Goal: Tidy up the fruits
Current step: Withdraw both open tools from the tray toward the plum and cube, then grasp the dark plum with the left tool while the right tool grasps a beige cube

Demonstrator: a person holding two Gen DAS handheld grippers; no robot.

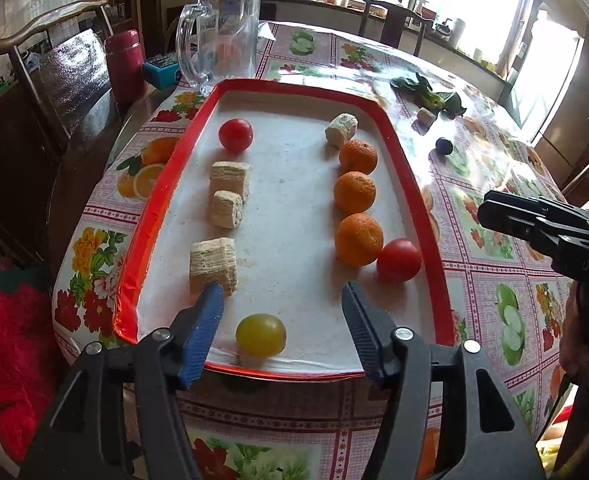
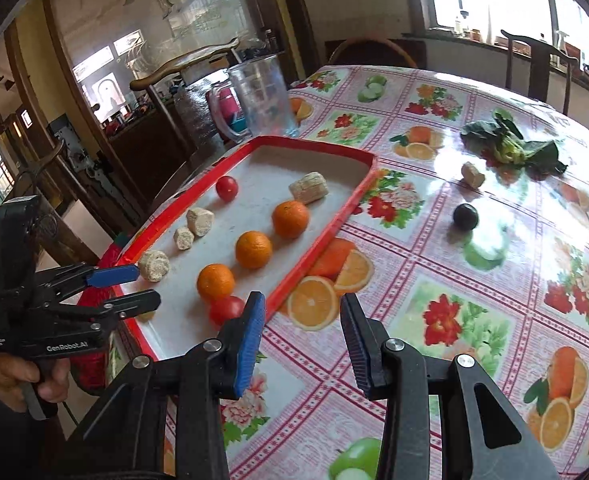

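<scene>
In the left wrist view, a dark red flask (image 1: pixel 124 65) stood at the upper left, with a clear glass jug (image 1: pixel 218 36) just to its right behind the red-rimmed tray (image 1: pixel 150 216). Down the tray's left part lay a red tomato (image 1: pixel 235 135) and three pale wafer blocks (image 1: pixel 230 178), the nearest (image 1: pixel 213 266) touching the blue pad of the left claw (image 1: pixel 280 330). That claw hung with its jaws wide apart over the tray's near edge, a yellow-green fruit (image 1: pixel 261 335) lying between its fingers, untouched. Right of centre ran a pale roll (image 1: pixel 341 130), then three oranges (image 1: pixel 354 193) in a line toward the bottom of the frame, with a second red tomato (image 1: pixel 399 260) touching the nearest orange. Beyond the tray's right rim, on the flowered cloth of the bench (image 1: pixel 494 280), sat a small pale piece (image 1: pixel 426 116), a leafy green (image 1: pixel 434 96) and a dark round fruit (image 1: pixel 443 146). The right claw's tips entered at the right edge.

In the right wrist view, the left claw (image 2: pixel 134 286) showed at the lower left, open. The right claw (image 2: pixel 300 340) hovered at bottom centre, jaws apart and empty, over the bench just beside the tray's right rim (image 2: pixel 326 232). The dark fruit (image 2: pixel 465 217) lay well apart at the upper right.
</scene>
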